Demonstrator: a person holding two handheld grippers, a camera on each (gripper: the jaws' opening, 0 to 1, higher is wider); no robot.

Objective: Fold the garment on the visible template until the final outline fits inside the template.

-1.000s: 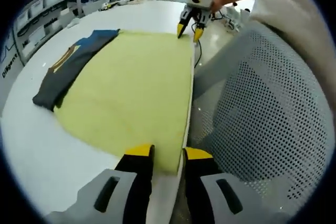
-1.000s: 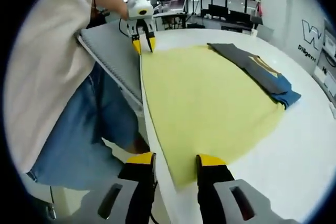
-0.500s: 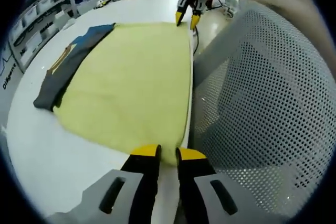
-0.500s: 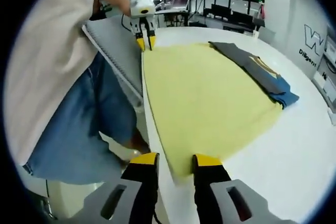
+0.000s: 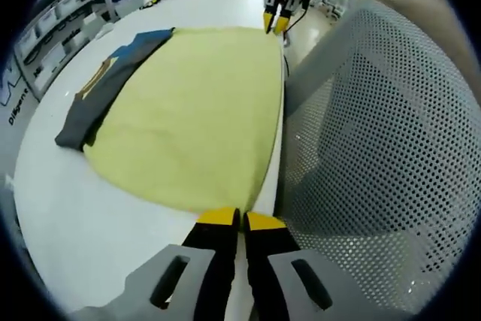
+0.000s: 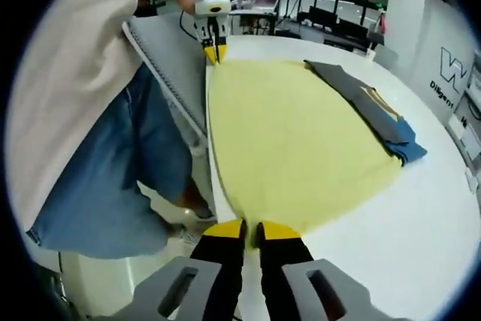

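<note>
Yellow cloth [image 5: 195, 110] is spread flat on the white desk [image 5: 68, 216], its near edge along the desk rim; a dark folded garment [image 5: 105, 84] lies at its far side. Since a second ago both pairs of jaws have been drawn together, from apart to clamped on the near-edge corners. The left hand-held gripper [image 5: 234, 219] and the right hand-held gripper [image 6: 250, 227] are each pinched on the cloth, so a fold is judged ready to be lifted.

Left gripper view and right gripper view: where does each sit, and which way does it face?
Left gripper view: on the left claw at one near corner of the yellow cloth, facing along the table edge toward the right claw.
Right gripper view: on the right claw, facing the left claw; the person's shorts show.
Both share the cloth and folded dark garment.
</note>
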